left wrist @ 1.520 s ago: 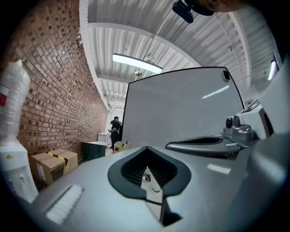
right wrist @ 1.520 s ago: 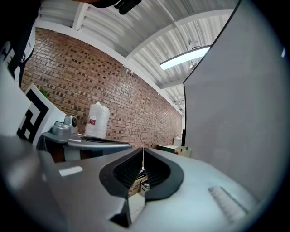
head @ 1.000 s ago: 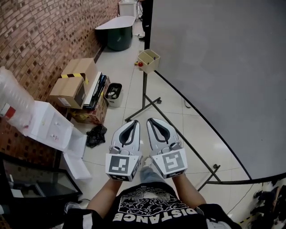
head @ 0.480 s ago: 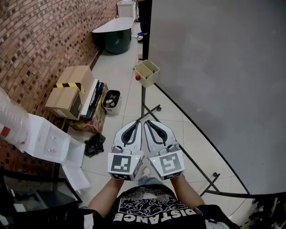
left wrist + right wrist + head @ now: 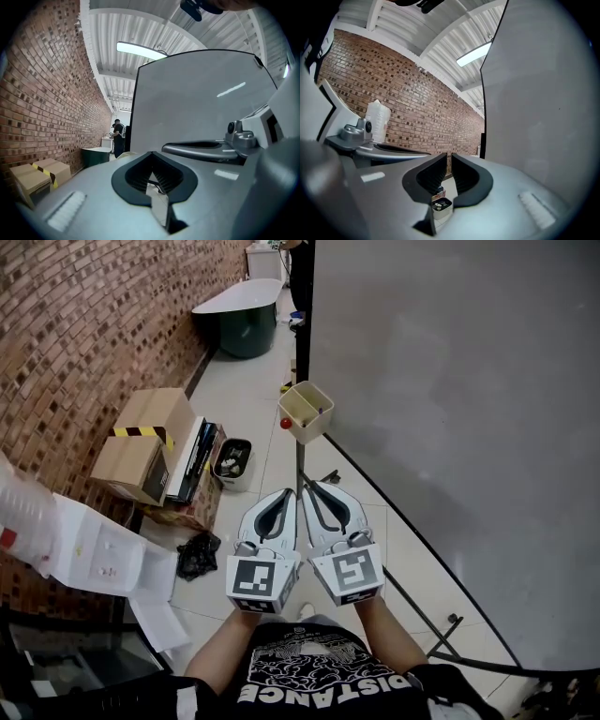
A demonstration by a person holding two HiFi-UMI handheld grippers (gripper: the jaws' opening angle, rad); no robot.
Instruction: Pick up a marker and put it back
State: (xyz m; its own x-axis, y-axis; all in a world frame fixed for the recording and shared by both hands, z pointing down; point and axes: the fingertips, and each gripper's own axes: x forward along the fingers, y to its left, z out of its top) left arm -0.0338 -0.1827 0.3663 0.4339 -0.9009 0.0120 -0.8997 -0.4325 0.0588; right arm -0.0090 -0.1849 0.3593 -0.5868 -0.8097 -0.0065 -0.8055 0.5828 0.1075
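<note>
A small beige holder box [image 5: 307, 412] hangs on the left edge of the big grey whiteboard [image 5: 450, 381], with a red round thing [image 5: 285, 424] at its side. I cannot make out a marker in it. Both grippers are held side by side in front of the person, pointing toward the holder and well short of it. My left gripper [image 5: 287, 493] [image 5: 151, 153] is shut and empty. My right gripper [image 5: 312, 486] [image 5: 449, 154] is all but shut, its jaws just opening by a sliver, with nothing between them.
The whiteboard's stand legs [image 5: 319, 470] spread over the tiled floor just ahead. Along the brick wall at the left lie cardboard boxes [image 5: 141, 442], a small bin [image 5: 232, 462], a black bag [image 5: 197, 554] and white sheets [image 5: 98, 549]. A dark tub [image 5: 246, 320] stands at the back.
The holder box now sits lower in the head view and closer to the gripper tips. The two grippers have drawn nearer to each other.
</note>
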